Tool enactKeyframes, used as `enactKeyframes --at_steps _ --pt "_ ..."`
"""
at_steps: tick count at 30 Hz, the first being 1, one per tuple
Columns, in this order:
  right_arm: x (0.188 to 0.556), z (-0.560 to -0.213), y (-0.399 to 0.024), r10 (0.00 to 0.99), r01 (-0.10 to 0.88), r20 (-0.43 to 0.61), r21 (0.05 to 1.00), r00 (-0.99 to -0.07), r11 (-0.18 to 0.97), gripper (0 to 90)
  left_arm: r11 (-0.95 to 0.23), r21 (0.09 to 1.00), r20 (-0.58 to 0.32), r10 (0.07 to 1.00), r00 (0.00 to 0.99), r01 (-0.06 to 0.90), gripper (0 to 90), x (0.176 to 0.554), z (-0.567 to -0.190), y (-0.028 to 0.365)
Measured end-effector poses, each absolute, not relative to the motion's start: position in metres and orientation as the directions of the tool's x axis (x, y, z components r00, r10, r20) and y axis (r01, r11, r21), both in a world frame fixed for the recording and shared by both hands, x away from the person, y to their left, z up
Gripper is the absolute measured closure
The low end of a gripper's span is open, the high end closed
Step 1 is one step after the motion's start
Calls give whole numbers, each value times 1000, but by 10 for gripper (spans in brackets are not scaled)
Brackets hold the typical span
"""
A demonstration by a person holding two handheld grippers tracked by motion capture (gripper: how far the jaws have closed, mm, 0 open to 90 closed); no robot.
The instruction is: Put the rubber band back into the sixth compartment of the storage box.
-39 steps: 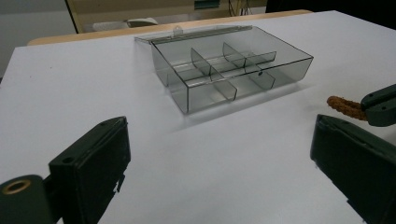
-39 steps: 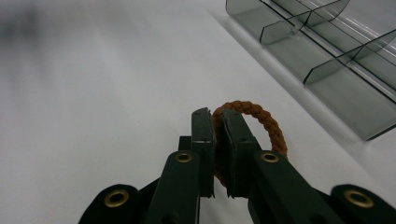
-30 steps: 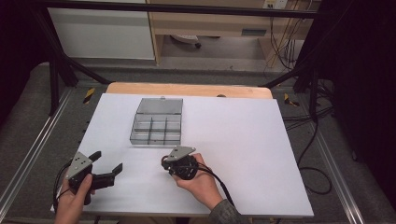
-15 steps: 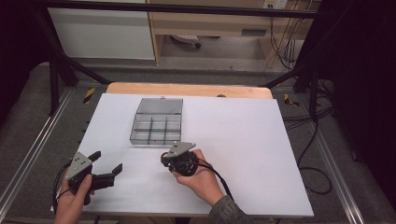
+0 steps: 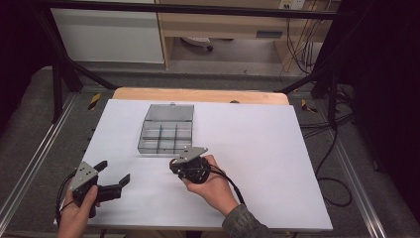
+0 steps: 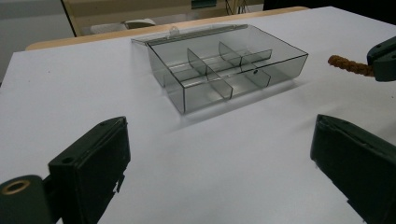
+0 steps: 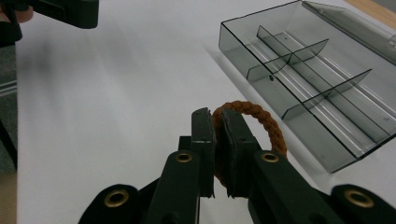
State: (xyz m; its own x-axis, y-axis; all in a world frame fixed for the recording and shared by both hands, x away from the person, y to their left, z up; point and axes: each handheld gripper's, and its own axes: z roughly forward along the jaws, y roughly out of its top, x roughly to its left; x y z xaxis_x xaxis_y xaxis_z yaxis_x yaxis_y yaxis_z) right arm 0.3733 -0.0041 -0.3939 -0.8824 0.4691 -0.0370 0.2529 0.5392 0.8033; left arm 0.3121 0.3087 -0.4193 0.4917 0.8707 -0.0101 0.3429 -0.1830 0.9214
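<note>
Brown braided ring (image 7: 261, 122) in right gripper (image 7: 215, 122)

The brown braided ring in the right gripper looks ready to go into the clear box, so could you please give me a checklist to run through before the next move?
1. Right gripper shut on the brown braided ring: ok.
2. Ring hangs free of the table: cannot tell.
3. Clear box has its lid open: ok.
4. Compartments free of other things: ok.
5. Left gripper open, off to the side of the box: ok.
6. Nothing lies on the table between ring and box: ok.
</note>
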Motion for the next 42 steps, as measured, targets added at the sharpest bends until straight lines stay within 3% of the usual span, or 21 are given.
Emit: enactKeyframes --at_steps 42 --pt "395 -344 -15 540 230 -62 859 -839 456 845 -187 921 -13 864 504 343 49 312 -419 308"
